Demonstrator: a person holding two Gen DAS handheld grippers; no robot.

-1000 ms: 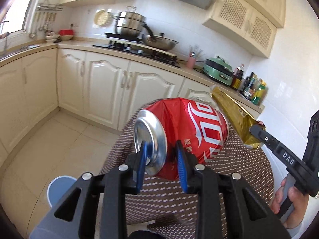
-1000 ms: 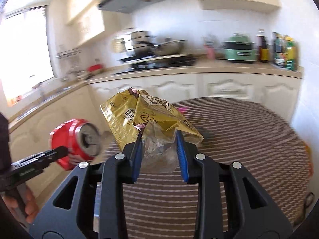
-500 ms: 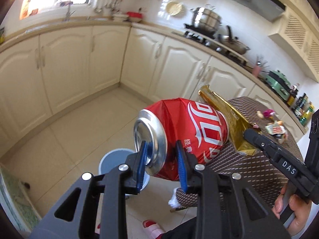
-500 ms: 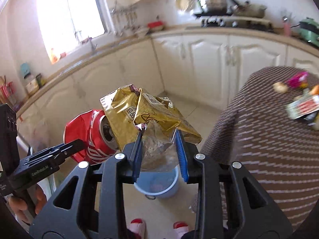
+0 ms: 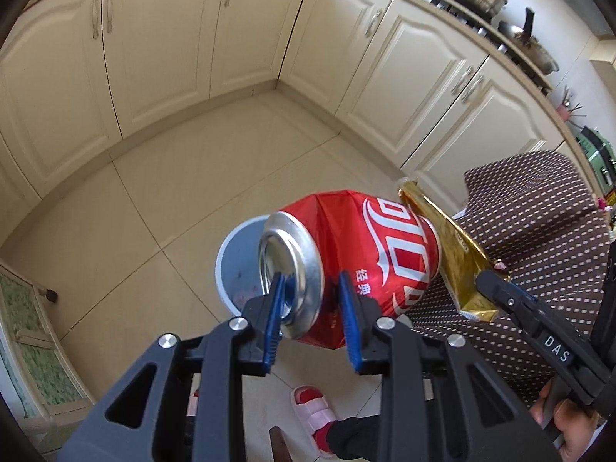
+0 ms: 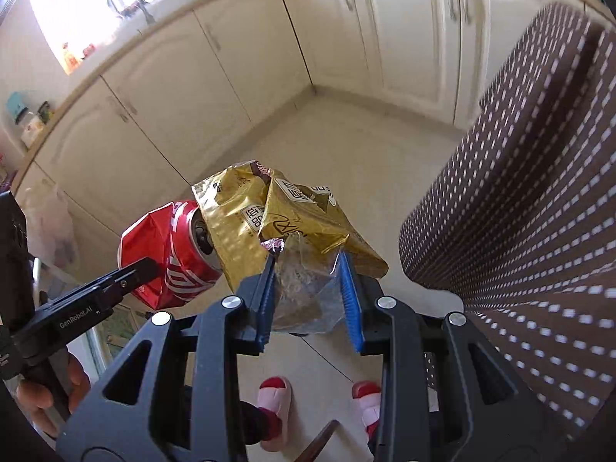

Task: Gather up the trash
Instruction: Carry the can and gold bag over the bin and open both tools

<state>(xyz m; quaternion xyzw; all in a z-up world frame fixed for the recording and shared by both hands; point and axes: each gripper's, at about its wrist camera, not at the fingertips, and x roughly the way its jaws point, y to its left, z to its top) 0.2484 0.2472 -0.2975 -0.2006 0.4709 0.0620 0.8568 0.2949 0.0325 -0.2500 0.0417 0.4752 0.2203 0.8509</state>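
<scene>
My left gripper [image 5: 311, 308] is shut on a crushed red soda can [image 5: 358, 265], held on its side above the floor. Under it stands a round blue trash bin [image 5: 235, 265], partly hidden by the can. My right gripper [image 6: 308, 294] is shut on a crumpled gold snack bag [image 6: 285, 215] with a clear inner wrapper. The bag also shows in the left wrist view [image 5: 450, 258], just right of the can. The can shows in the right wrist view [image 6: 165, 246], left of the bag and touching it. The bin is hidden in the right wrist view.
A table with a brown dotted cloth [image 5: 539, 231] is at the right, also in the right wrist view [image 6: 531, 192]. Cream cabinets [image 5: 154, 46] line the far walls. My feet in pink slippers [image 6: 271, 396] stand on the tiled floor [image 5: 173, 192].
Both grippers have tilted down and swung away from the table toward the floor, with the can and the bag still held. The blue bin now sits right under the can.
</scene>
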